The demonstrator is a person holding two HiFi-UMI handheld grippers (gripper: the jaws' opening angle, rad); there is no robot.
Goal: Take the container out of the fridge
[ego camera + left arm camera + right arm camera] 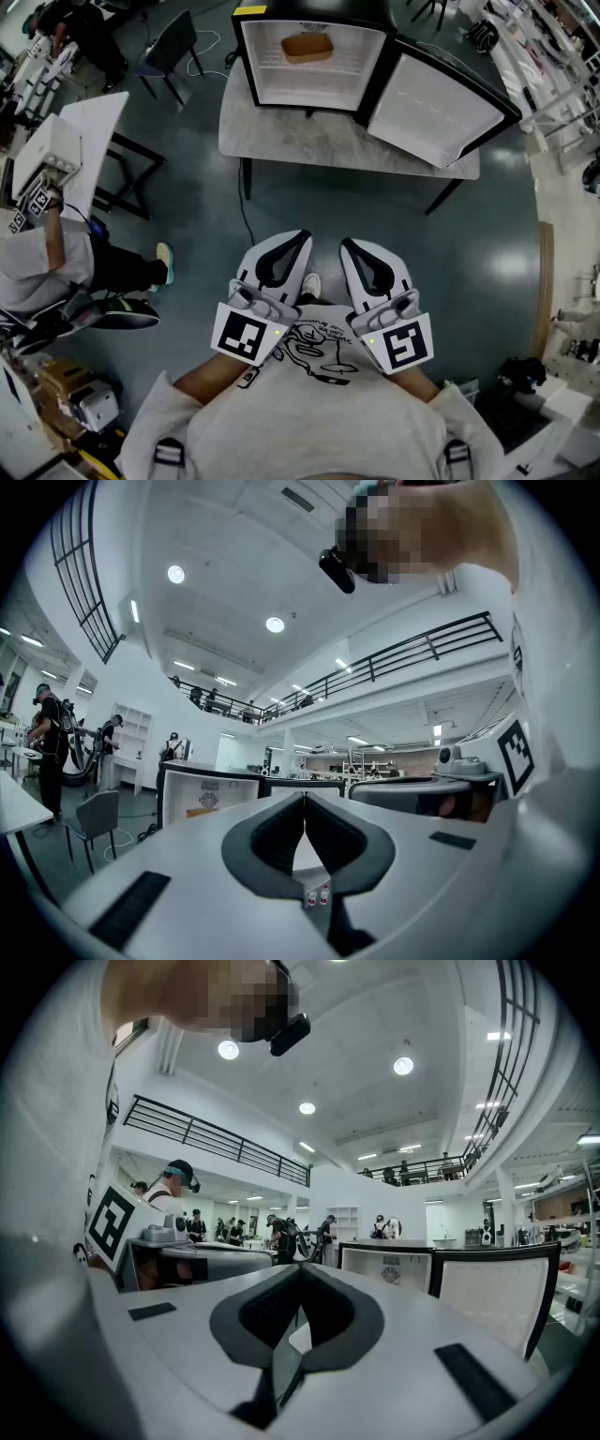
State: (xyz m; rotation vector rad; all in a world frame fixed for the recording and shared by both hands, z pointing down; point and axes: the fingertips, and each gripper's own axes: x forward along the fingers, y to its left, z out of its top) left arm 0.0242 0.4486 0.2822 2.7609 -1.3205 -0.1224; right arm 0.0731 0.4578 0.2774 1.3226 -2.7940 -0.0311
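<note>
A tan container point(307, 47) sits on a shelf inside a small black fridge point(309, 56) whose door point(439, 105) stands swung open to the right. The fridge rests on a grey table point(328, 141) far ahead of me. In the left gripper view the fridge point(202, 794) shows small at the left with the container point(202, 811) inside. My left gripper point(302, 239) and right gripper point(345, 246) are held side by side close to my chest, well short of the table. Both are shut with nothing between the jaws.
A dark chair point(169, 52) stands left of the table. At the left a person point(56, 262) sits by a white desk point(75, 141). A cable point(246, 220) runs across the grey floor between me and the table. Shelving point(553, 66) lines the right side.
</note>
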